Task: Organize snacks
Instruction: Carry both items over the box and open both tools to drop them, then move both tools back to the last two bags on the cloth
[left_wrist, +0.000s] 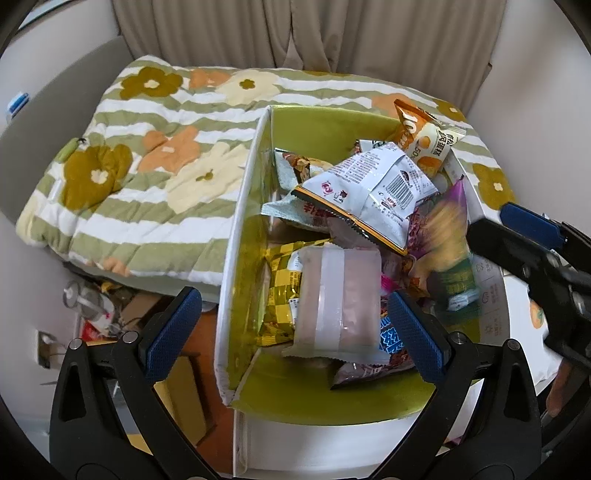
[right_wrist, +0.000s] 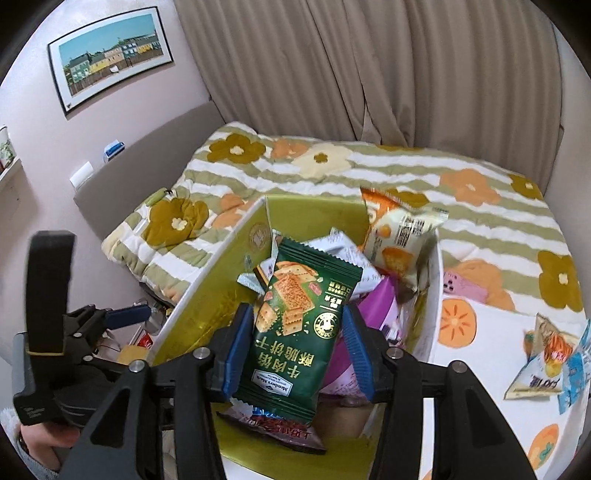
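Observation:
A white box with a yellow-green lining (left_wrist: 236, 236) (right_wrist: 207, 284) stands on a table and holds several snack packs. A pale pink pack (left_wrist: 338, 302), a yellow checked pack (left_wrist: 282, 291), a white pack with a barcode (left_wrist: 373, 192) and an orange cake pack (left_wrist: 424, 136) (right_wrist: 402, 240) lie in it. My left gripper (left_wrist: 291, 328) is open, hovering over the box's near left wall and the pink pack. My right gripper (right_wrist: 295, 350) holds a dark green cracker pack (right_wrist: 299, 325) between its pads above the box; the pack shows blurred in the left wrist view (left_wrist: 448, 254).
A flowered green-striped quilt (left_wrist: 147, 166) (right_wrist: 461, 177) lies behind the box. The white table with orange fruit prints (right_wrist: 461, 332) carries loose snack packs at the right (right_wrist: 546, 354). Clutter sits on the floor at the left (left_wrist: 103, 310). Curtains hang behind.

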